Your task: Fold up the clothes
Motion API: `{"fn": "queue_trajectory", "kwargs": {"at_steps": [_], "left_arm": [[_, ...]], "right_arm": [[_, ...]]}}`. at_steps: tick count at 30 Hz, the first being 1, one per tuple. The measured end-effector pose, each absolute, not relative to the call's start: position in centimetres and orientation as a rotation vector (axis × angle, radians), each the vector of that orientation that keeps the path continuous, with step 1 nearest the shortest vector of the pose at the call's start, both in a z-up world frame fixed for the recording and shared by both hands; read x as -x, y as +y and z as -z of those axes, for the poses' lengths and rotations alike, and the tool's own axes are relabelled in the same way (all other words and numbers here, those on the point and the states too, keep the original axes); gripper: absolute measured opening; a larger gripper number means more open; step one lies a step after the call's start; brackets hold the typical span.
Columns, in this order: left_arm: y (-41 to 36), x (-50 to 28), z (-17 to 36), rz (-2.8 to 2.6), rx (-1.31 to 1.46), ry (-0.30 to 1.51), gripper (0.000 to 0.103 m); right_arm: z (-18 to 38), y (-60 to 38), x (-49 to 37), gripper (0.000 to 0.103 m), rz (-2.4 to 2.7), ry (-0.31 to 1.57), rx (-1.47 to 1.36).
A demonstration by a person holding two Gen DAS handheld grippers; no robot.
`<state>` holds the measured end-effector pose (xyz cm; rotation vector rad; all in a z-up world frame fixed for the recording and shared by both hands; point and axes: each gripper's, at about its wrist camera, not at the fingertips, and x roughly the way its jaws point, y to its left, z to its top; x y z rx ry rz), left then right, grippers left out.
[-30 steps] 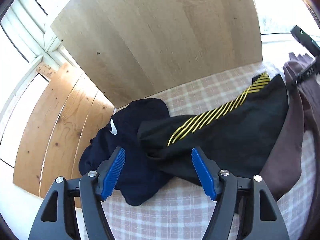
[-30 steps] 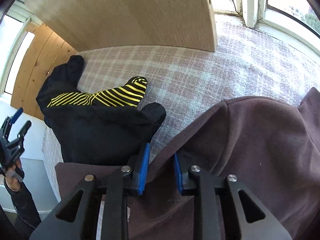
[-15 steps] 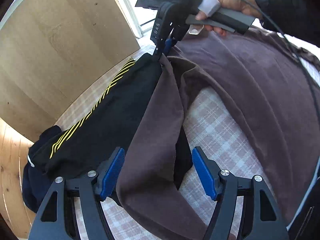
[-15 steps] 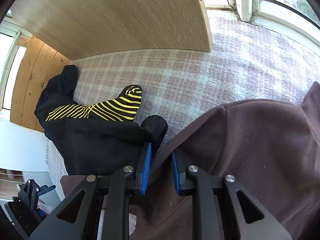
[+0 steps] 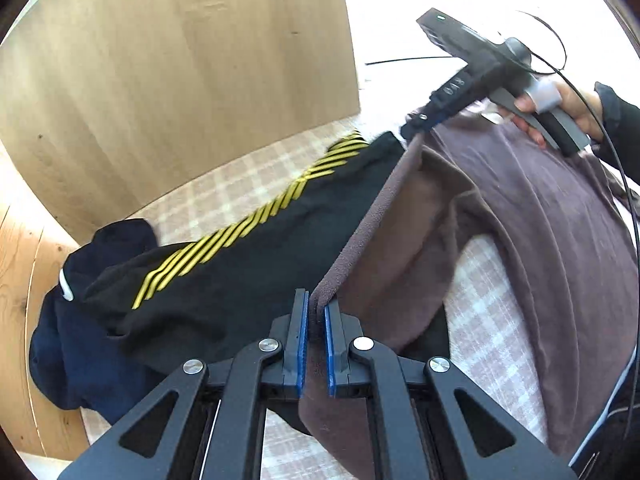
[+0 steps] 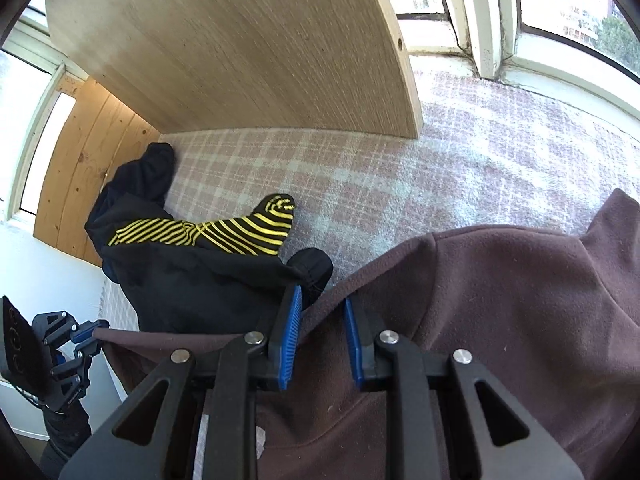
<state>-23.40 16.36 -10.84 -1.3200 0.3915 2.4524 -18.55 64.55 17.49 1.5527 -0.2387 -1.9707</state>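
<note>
A brown fleece garment [image 5: 552, 216] lies on the checked cloth surface [image 5: 476, 312]. My left gripper [image 5: 314, 312] is shut on its edge, which runs taut up to my right gripper [image 5: 418, 126], also shut on it. In the right wrist view the right gripper [image 6: 318, 312] pinches the brown fleece [image 6: 500, 300], and the left gripper [image 6: 90, 334] shows at lower left holding the same edge. A black garment with yellow stripes [image 5: 240, 264] lies under the fleece's edge.
A dark navy garment [image 5: 80, 344] lies at the left under the striped one. A wooden board [image 6: 248, 48] stands behind the surface, and wooden planks [image 6: 84, 160] stand at the left. Windows [image 6: 560, 8] lie beyond at the right.
My left gripper swung from the navy and striped garments to the brown fleece and shut on its edge. The right gripper stayed shut on the fleece and rose a little.
</note>
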Motion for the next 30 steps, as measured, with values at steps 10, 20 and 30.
{"fn": "queue_trajectory", "kwargs": {"at_steps": [10, 20, 30], "left_arm": [[15.2, 25.4, 11.8, -2.41, 1.394, 0.425, 0.006], [14.1, 25.8, 12.7, -2.423, 1.469, 0.413, 0.019], [15.5, 24.3, 10.1, -2.482, 1.417, 0.35, 0.019]], "right_arm": [[-18.4, 67.0, 18.5, 0.048, 1.876, -0.32, -1.584], [-18.8, 76.1, 19.5, 0.047, 2.186, -0.012, -1.692], [-23.5, 82.4, 18.1, 0.047, 2.341, -0.237, -1.47]]}}
